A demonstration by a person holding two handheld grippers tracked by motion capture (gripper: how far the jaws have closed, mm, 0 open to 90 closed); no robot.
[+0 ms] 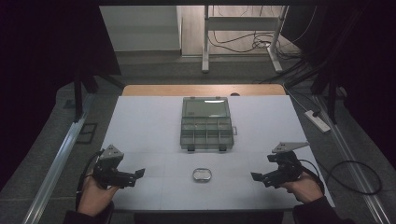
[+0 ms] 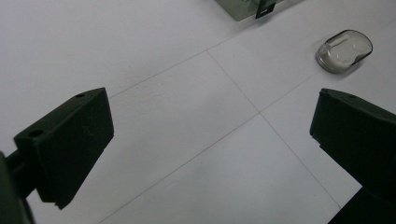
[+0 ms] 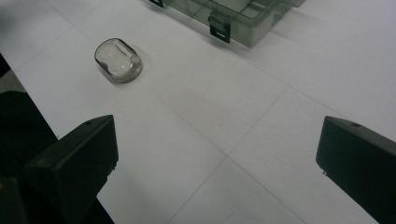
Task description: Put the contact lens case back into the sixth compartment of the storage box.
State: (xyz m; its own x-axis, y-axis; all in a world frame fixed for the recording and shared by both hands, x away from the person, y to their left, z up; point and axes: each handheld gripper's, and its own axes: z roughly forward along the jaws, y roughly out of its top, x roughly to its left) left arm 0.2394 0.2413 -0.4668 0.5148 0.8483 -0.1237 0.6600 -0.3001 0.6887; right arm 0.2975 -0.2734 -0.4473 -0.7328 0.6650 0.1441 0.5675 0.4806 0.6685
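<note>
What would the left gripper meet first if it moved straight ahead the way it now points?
Probably bare table: the left gripper, open, points toward the right gripper, and the small clear dish seems to lie slightly off its line.

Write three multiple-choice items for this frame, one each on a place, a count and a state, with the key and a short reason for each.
1. Where does the small clear dish lie?
A. inside the compartment box
B. on the white table between the two grippers, nearer the person than the box
C. between the left gripper's jaws

2. How many black latches show on the near edge of the compartment box?
A. two
B. four
C. none

3. How do the jaws of the left gripper and right gripper stand?
A. both shut on the dish
B. left shut, right open
C. both open and holding nothing

Key: 1 B, the high view shows the dish alone on the table in front of the box. 2 A, two dark clips sit on the box's near edge. 3 C, each gripper view shows its jaws wide apart with bare table between.
</note>
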